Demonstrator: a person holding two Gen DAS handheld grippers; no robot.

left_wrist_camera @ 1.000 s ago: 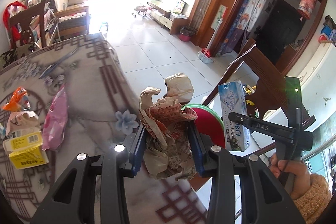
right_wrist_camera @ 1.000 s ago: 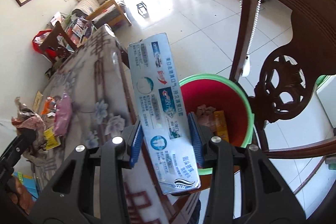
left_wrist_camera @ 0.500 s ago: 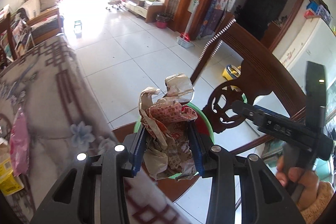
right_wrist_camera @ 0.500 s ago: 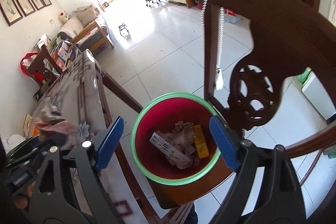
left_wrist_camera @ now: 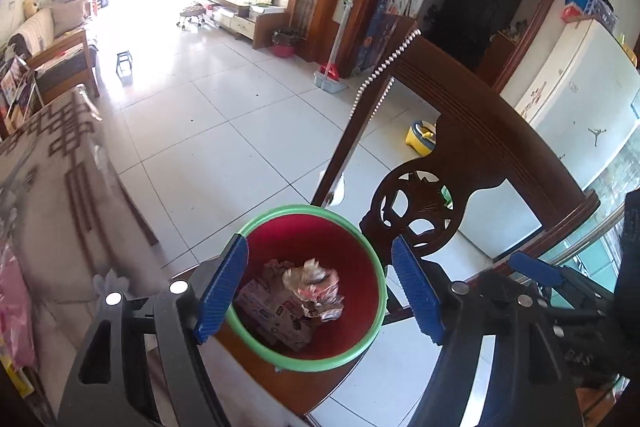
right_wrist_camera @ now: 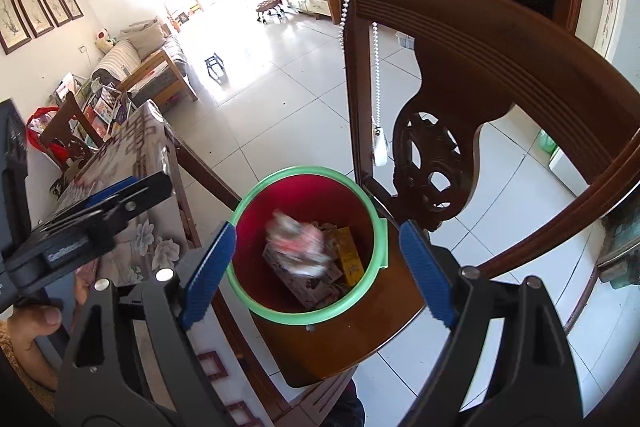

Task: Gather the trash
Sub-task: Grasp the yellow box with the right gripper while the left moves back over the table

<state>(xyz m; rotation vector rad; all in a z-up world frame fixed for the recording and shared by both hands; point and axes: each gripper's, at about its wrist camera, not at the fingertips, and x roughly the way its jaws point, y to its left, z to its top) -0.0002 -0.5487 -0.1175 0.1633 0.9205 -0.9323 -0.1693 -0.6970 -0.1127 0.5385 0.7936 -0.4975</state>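
Observation:
A red bin with a green rim [left_wrist_camera: 297, 366] stands on a wooden chair seat. My left gripper [left_wrist_camera: 319, 241] hangs right above it, its jaws opening with nothing between the blue pads. A crumpled paper wrapper [left_wrist_camera: 313, 286] lies loose in the bin on top of a toothpaste box [left_wrist_camera: 276, 315]. In the right wrist view the wrapper [right_wrist_camera: 298, 243] is blurred in motion inside the bin [right_wrist_camera: 304, 317], beside a yellow box [right_wrist_camera: 349, 255]. My right gripper [right_wrist_camera: 317, 226] is open and empty over the same bin.
The carved back of the chair [left_wrist_camera: 472, 131] rises just behind the bin, with a bead string [right_wrist_camera: 376, 75] hanging from it. The clothed table [left_wrist_camera: 60, 187] lies to the left and carries a pink packet [left_wrist_camera: 12, 307]. Tiled floor stretches beyond.
The right gripper opened first and its toothpaste box now lies in the bin. The left gripper swung over the bin and opened, and the crumpled wrapper dropped in.

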